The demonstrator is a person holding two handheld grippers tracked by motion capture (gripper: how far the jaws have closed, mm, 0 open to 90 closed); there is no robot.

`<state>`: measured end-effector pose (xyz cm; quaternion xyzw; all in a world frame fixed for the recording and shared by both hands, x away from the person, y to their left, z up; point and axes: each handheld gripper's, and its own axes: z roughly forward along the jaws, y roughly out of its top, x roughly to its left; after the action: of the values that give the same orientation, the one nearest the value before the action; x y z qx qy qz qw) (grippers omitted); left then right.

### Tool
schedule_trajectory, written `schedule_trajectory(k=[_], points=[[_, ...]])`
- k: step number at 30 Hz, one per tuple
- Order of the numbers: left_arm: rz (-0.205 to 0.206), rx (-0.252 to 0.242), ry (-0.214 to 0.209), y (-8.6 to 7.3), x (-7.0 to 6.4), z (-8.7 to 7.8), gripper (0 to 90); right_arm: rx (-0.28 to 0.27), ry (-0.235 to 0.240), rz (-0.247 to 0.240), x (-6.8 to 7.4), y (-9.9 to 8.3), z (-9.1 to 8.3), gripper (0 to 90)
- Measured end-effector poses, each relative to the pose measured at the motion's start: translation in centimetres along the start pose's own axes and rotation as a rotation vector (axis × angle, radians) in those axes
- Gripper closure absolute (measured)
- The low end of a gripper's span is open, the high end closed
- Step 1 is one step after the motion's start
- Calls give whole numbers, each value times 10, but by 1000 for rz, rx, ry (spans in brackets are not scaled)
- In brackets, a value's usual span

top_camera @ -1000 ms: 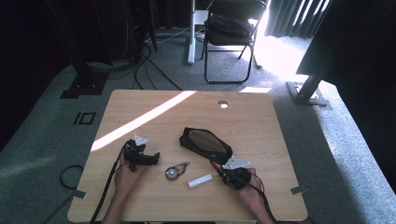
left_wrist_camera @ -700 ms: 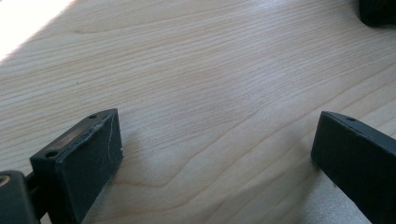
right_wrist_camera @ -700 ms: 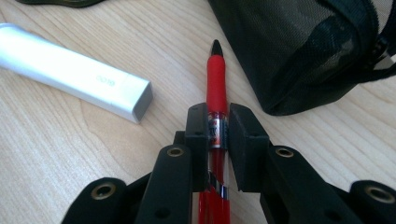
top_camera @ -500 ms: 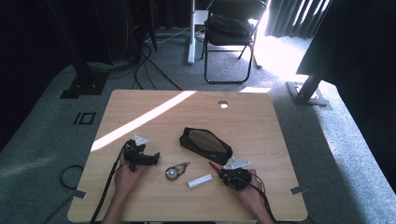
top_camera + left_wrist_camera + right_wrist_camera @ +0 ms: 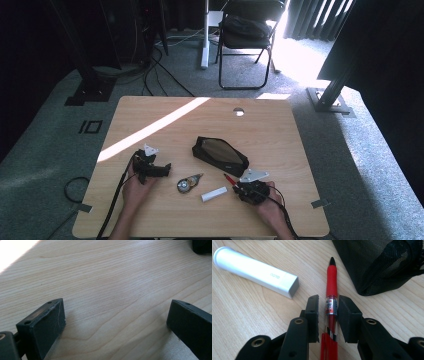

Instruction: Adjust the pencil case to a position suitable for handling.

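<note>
right tool (image 5: 328, 307) gripping slim red pen (image 5: 331, 281), tail cut off | black mesh pouch (image 5: 377, 262) partly cropped | left tool (image 5: 117, 322) gaping wide over woodgrain worktop (image 5: 105, 277)

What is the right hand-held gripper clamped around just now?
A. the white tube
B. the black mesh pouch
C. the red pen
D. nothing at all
C: in the right gripper view the right hand-held gripper has both jaws pressed against the barrel of the red pen, while the white tube lies apart beside it.
</note>
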<state>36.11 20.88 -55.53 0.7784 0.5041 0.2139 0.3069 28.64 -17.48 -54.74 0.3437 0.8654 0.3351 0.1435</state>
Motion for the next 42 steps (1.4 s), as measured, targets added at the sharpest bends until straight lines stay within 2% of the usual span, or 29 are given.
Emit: schedule_trajectory(k=[7, 20, 42], points=[[0, 0, 0, 0, 0, 0, 23, 2, 1, -1, -1, 0, 0, 790], [0, 0, 0, 0, 0, 0, 23, 3, -17, -20, 1, 1, 0, 796], [0, 0, 0, 0, 0, 0, 23, -56, -7, -35, 5, 8, -15, 796]])
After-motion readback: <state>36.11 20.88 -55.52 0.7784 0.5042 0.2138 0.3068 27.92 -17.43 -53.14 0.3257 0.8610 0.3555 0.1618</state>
